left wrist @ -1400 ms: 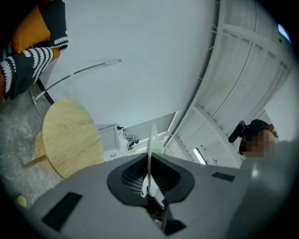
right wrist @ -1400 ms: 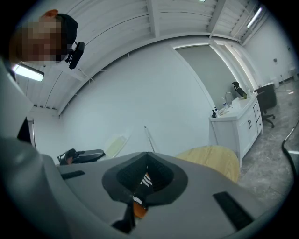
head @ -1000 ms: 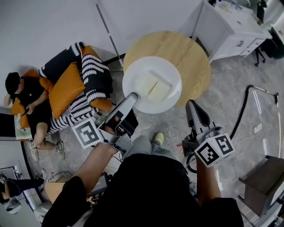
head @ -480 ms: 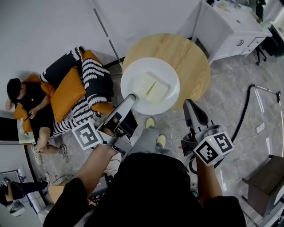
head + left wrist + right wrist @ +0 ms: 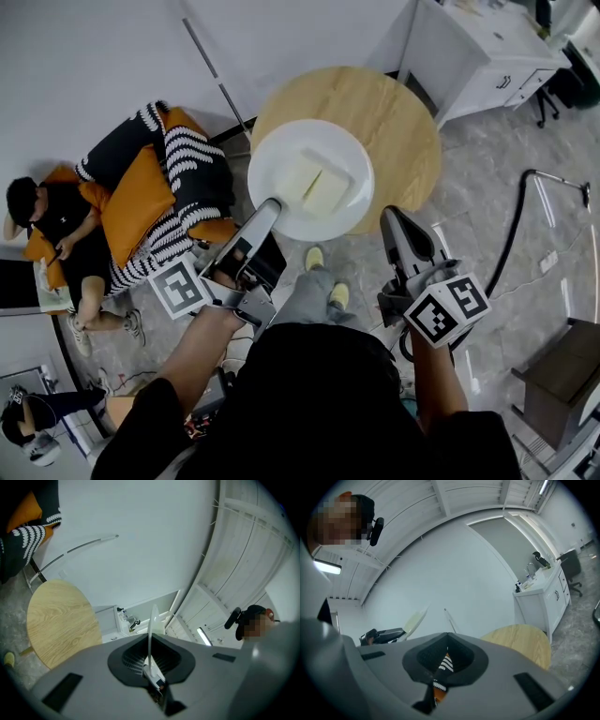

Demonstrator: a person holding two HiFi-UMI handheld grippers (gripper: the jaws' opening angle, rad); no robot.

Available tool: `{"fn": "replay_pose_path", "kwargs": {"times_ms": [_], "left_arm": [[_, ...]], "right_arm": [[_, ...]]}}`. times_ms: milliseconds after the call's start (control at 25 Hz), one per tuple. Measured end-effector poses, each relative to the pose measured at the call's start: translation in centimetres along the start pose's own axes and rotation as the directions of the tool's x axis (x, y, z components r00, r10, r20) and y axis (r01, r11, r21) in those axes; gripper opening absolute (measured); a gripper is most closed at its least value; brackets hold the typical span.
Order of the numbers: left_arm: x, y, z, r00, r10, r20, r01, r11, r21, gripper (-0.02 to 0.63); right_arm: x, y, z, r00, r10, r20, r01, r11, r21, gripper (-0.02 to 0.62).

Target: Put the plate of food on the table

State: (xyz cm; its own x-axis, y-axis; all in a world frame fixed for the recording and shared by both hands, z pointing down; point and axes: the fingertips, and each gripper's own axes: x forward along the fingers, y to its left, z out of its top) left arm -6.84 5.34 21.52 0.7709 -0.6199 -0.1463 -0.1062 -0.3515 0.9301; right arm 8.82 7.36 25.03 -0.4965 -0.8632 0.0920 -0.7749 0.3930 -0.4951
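The white plate point(image 5: 279, 155) with two pale blocks of food point(image 5: 319, 185) is off the table, carried level in the air. Its far half overlaps the near edge of the round wooden table point(image 5: 394, 122), which spreads toward 1 o'clock below it. The left gripper point(image 5: 270, 205) is clamped on the plate's rim at 7 o'clock; in the left gripper view the plate point(image 5: 153, 625) stands edge-on, pinched between the jaws. The right gripper point(image 5: 392, 217) hangs at 4 o'clock, apart from the plate, its jaws together on nothing. At 9 o'clock sit a striped cushion point(image 5: 192, 173) and an orange cushion point(image 5: 136, 192), with a seated person point(image 5: 56, 220) beyond. A white cabinet point(image 5: 478, 47) stands past the table at 2 o'clock.
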Motion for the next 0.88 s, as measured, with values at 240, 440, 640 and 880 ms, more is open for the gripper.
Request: {"fn": "replay_pose_path", "kwargs": {"times_ms": [240,440,640,880], "left_arm": [[-0.2,0.5,0.0,1.000,0.019,0.001,-0.019,1.000,0.008,0.017],[0.8,2.2,2.0,0.999,0.031,0.008,-0.031,0.999,-0.006,0.017],[1.3,4.0,3.7,0.999,0.049,-0.010,-0.049,0.999,-0.019,0.017],[3.4,6.7,6.6,0.998,0.055,-0.013,-0.056,0.997,-0.058,0.017]], "right_arm": [[-0.1,-0.1,0.2,1.000,0.001,0.005,-0.001,1.000,0.000,0.008],[2.5,-1.1,0.3,1.000,-0.003,-0.015,0.003,1.000,0.008,0.008],[4.9,-1.2,0.6,0.999,-0.015,-0.033,0.015,1.000,-0.005,0.008],[8.9,-2.6,1.4,0.998,-0.036,-0.048,0.036,0.999,0.000,0.008]]}}
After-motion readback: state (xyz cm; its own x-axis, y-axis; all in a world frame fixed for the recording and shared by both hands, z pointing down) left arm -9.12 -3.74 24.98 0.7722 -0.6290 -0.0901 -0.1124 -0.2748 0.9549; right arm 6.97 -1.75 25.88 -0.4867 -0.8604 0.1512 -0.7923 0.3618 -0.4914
